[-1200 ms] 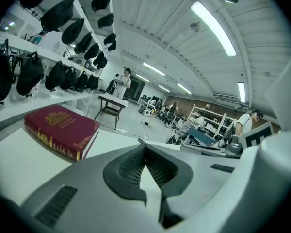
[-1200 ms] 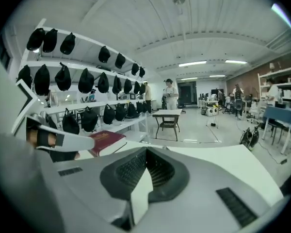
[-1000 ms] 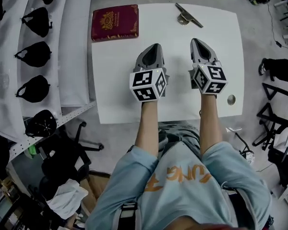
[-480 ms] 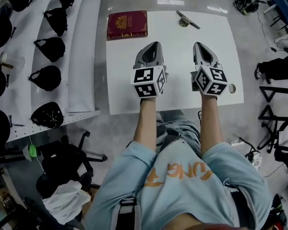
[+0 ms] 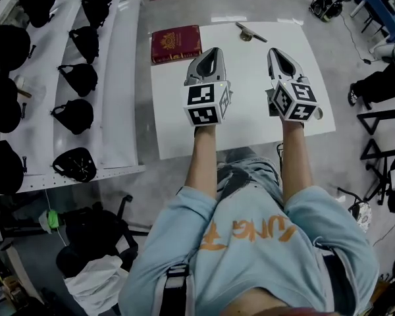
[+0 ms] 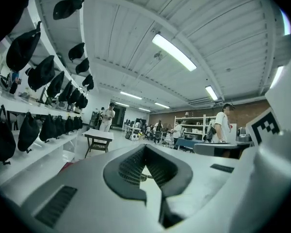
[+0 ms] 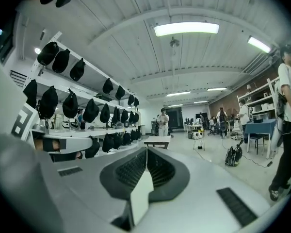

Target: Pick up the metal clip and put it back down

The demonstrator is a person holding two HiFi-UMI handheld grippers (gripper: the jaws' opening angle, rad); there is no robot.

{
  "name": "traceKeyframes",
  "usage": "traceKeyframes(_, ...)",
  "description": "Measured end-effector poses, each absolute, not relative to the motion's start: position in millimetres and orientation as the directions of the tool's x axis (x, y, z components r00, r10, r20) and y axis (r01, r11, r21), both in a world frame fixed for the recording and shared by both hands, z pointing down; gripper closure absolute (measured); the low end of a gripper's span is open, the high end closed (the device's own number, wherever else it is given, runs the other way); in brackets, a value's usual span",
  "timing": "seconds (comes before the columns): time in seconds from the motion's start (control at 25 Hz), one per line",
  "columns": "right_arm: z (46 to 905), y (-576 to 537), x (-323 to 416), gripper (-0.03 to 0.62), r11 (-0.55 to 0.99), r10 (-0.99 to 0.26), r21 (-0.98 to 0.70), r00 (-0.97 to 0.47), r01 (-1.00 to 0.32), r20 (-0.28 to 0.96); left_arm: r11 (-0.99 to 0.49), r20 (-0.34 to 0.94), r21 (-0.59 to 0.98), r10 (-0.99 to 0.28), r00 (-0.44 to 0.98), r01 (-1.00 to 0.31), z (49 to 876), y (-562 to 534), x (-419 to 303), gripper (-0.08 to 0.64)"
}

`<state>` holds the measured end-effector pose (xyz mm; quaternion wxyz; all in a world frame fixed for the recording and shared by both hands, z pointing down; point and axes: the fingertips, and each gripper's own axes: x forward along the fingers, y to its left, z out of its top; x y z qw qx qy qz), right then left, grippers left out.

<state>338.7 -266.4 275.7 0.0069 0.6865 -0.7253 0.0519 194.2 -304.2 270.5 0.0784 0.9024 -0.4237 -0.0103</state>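
Observation:
The metal clip (image 5: 250, 31) lies on the far edge of the white table (image 5: 250, 120), right of the middle. My left gripper (image 5: 212, 51) is held over the table's middle, its tip short of the clip and to its left; the jaws meet at the tip with nothing in them. My right gripper (image 5: 277, 51) is beside it, just nearer than the clip and slightly to its right, also shut and empty. In the left gripper view the fingertips (image 6: 145, 147) touch. The right gripper view shows its fingertips (image 7: 146, 150) closed in the same way.
A dark red book (image 5: 176, 43) lies at the table's far left corner. White shelves with several black caps (image 5: 72, 78) run along the left. A black chair (image 5: 92, 232) stands near left. Bags and stands (image 5: 382, 84) are on the floor at right. People stand across the room (image 6: 224, 123).
The head view has drifted, so the table now sits higher and looks smaller. Both grippers stay shut, side by side over the table. The clip lies where it was.

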Motion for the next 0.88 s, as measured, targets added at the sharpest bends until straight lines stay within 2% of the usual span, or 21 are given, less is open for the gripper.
traceKeyframes(0.88,261.2,-274.0,322.5,0.561,0.105,-0.993,0.002,-0.105,-0.994,0.056,-0.614,0.0,0.156,-0.784,0.621,-0.774,257.1,-308.0,179.7,0.538)
